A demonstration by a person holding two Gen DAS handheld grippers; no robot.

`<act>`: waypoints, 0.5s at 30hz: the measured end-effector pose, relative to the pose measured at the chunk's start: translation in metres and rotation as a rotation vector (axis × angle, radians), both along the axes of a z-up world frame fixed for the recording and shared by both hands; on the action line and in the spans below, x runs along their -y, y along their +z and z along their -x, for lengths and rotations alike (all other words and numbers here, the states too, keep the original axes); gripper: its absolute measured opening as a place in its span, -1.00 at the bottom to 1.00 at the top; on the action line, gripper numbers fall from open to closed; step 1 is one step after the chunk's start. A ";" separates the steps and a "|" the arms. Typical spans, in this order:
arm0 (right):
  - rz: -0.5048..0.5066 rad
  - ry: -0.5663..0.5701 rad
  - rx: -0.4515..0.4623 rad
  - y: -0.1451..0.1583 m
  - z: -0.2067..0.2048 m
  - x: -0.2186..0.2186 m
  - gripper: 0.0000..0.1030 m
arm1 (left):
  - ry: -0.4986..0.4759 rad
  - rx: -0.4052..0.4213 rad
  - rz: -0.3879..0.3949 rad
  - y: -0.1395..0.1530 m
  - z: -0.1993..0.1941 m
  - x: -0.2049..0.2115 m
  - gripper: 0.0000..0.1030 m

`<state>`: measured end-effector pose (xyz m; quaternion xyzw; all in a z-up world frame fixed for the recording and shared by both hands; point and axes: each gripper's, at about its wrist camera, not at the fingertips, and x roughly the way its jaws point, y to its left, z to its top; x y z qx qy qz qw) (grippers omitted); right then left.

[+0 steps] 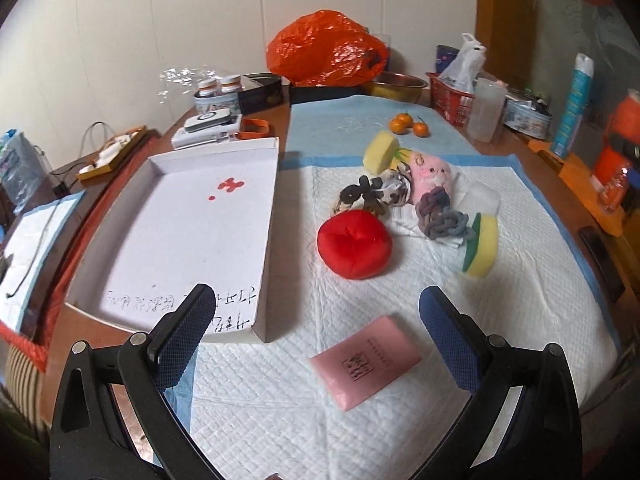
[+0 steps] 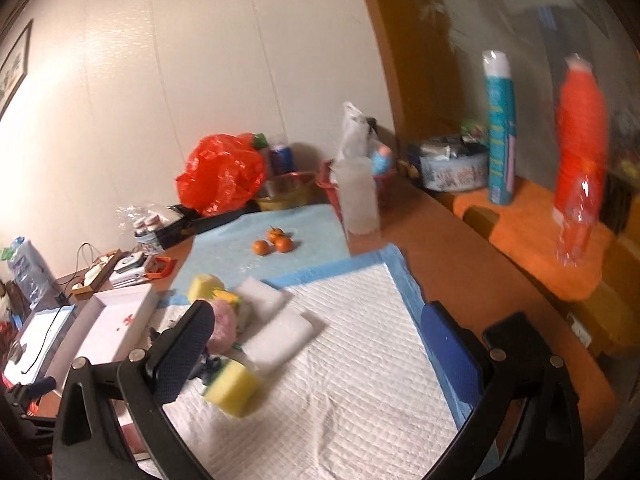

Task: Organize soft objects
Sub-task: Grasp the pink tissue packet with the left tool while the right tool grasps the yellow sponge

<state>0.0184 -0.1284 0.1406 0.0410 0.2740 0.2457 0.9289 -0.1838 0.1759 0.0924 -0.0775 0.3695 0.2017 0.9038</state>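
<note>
A pile of soft things lies on the white quilted pad (image 1: 400,320): a red plush cushion (image 1: 354,245), a pink plush toy (image 1: 434,174), a black-and-white plush (image 1: 380,194), grey knitted yarn (image 1: 440,216), and two yellow sponges (image 1: 382,151) (image 1: 482,250). A white shallow box (image 1: 188,232) stands left of the pad. My left gripper (image 1: 316,312) is open and empty, in front of the cushion. My right gripper (image 2: 320,332) is open and empty above the pad; the sponge (image 2: 234,386), pink toy (image 2: 222,326) and white foam blocks (image 2: 280,332) show near its left finger.
A pink packet (image 1: 366,360) lies on the pad between my left fingers. Three small oranges (image 1: 408,124) sit on a blue mat behind. An orange bag (image 1: 326,50), metal bowl (image 1: 396,84), red basket (image 1: 450,100), bottles and tins crowd the back and right edge.
</note>
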 end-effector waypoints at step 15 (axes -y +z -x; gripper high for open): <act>0.152 0.010 -0.125 -0.035 0.008 -0.044 1.00 | -0.424 -0.146 0.024 -0.057 -0.032 0.018 0.92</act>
